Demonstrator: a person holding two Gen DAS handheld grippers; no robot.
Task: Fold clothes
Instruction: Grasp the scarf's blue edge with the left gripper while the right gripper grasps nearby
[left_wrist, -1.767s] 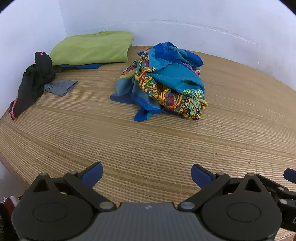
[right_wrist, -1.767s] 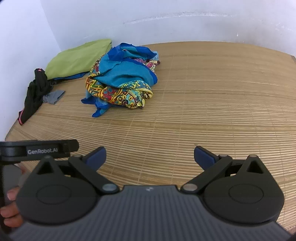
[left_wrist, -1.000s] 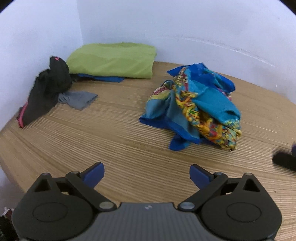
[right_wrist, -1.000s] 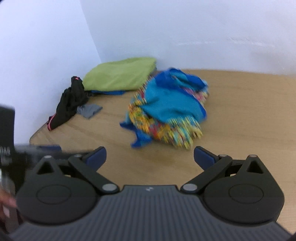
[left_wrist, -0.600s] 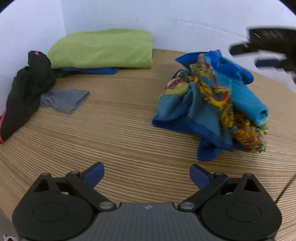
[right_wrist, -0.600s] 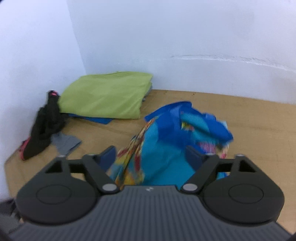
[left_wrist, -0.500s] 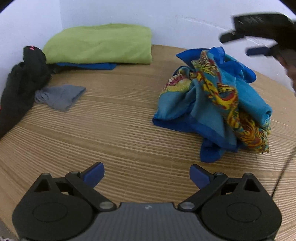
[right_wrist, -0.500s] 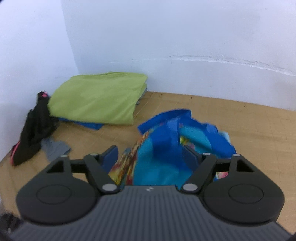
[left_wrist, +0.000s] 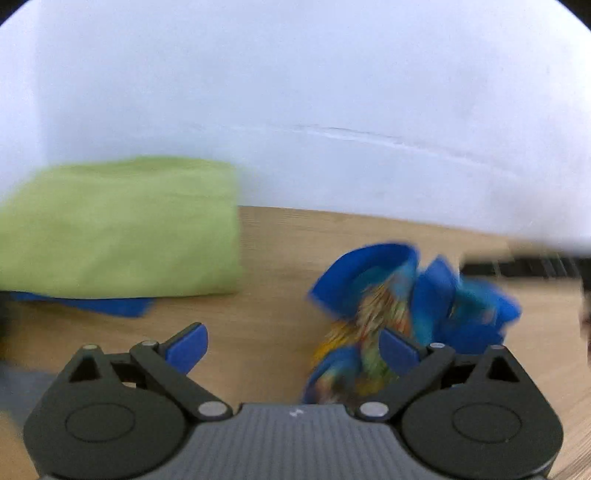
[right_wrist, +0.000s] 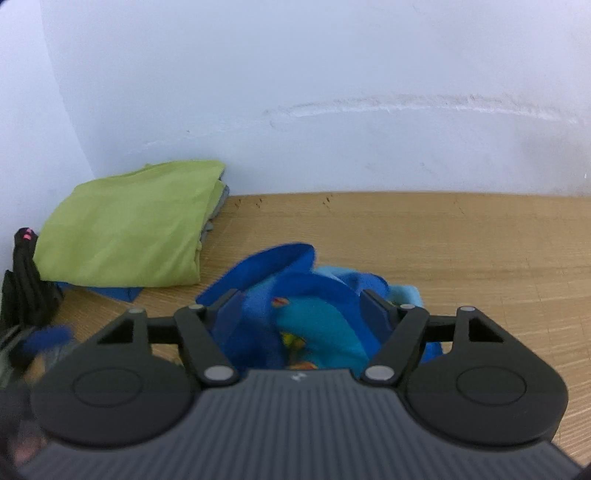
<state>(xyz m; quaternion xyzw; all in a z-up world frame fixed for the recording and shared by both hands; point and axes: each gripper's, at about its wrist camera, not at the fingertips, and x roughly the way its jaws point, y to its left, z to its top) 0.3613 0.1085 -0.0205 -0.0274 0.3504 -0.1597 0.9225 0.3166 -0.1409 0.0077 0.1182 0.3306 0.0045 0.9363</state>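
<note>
Bamboo mat (right_wrist: 461, 240), garment (right_wrist: 317, 317) between right gripper (right_wrist: 301, 310)

The desk (right_wrist: 461, 236) is covered with a slatted bamboo-like mat, matt and finely ribbed. The crumpled blue patterned cloth (right_wrist: 317, 317) looks thin and smooth. The folded green cloth (right_wrist: 125, 229) is matt and soft. The right hand-held gripper (right_wrist: 301, 314) is matt black plastic with a ribbed grey body and shiny metal pins.
</note>
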